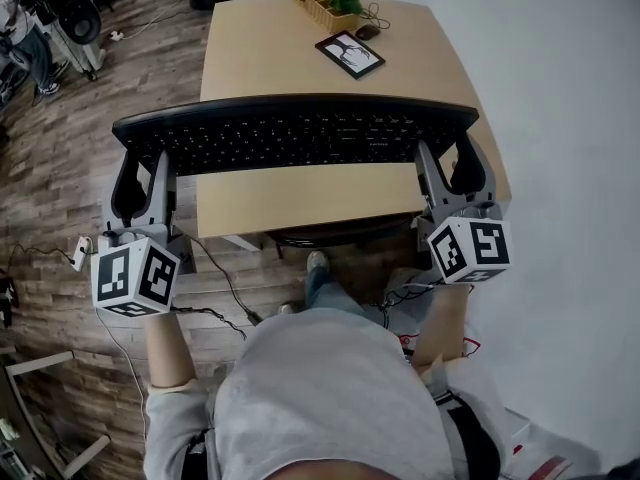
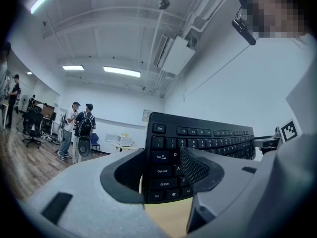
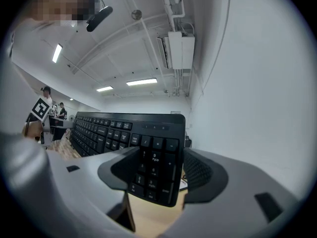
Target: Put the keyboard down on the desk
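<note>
A long black keyboard (image 1: 295, 133) is held level in the air over the near half of the light wooden desk (image 1: 290, 63). My left gripper (image 1: 144, 160) is shut on its left end, and the keys near Shift and Ctrl sit between the jaws in the left gripper view, where the keyboard (image 2: 208, 138) runs off to the right. My right gripper (image 1: 449, 158) is shut on the right end, with the number pad (image 3: 151, 170) clamped between its jaws. Desk wood shows below the keyboard in both gripper views.
At the far end of the desk stand a woven basket with a green plant (image 1: 327, 1), a dark mouse (image 1: 367, 31) and a framed picture (image 1: 349, 54). A white wall (image 1: 560, 88) runs along the right. Cables (image 1: 225, 283) lie on the wooden floor; several people (image 2: 78, 128) stand far off.
</note>
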### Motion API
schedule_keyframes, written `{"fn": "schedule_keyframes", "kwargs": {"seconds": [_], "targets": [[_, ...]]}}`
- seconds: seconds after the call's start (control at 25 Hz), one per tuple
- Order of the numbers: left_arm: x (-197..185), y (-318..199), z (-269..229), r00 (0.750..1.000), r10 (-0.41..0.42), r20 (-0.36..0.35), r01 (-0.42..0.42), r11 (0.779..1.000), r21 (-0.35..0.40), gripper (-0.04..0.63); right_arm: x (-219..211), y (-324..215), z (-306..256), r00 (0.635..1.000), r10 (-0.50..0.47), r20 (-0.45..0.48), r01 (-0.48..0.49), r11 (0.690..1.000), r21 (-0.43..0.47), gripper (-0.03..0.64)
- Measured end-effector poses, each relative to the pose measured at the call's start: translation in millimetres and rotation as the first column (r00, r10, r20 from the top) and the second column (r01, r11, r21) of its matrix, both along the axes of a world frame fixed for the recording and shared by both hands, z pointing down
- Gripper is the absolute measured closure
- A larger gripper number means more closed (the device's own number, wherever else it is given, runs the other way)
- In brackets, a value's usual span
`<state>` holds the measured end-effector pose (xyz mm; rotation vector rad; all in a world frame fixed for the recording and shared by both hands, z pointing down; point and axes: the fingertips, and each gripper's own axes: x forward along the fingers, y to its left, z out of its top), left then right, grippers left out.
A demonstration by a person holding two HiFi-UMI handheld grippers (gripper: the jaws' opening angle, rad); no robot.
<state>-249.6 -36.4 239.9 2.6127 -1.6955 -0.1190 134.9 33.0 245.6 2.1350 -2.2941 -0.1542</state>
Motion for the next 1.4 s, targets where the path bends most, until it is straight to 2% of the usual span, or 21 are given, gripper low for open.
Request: {"fn": "schedule_keyframes", "kwargs": {"seconds": [0.28,0.48,0.72,0.96,1.16,1.4], "targets": [[-1,-20,-21,1.000,-0.006,-0.014,0.006,1.000,-0.004,0.377,-1,-22,-28,1.000,-0.004,-0.016,0.004,1.000,0.001,0.367],[29,-67,-6,1.000,-0.025,-0.003,0.025,0.999,-0.022,0.377,31,-76,-10,1.000,-0.022,-0.006,0.022,1.000,-0.014,0.367],[61,-117,-12,0.998,-0.065,0.001,0.065,0.997,-0.032,0.377,64,-140,-15,0.998,-0.056,-0.001,0.056,0.998,-0.026,0.367],[109,-172,3,0.994,-0.106,0.004,0.106,0.993,-0.060,0.377,115,-210,0,0.995,-0.096,0.003,0.096,0.994,-0.050,0.367],[113,-193,21,0.993,-0.118,0.018,0.119,0.985,-0.125,0.378,119,-235,18,0.994,-0.106,0.014,0.107,0.988,-0.113,0.367],[113,-225,63,0.990,-0.125,0.061,0.136,0.962,-0.236,0.379,120,-271,69,0.992,-0.111,0.063,0.123,0.964,-0.234,0.367]]}}
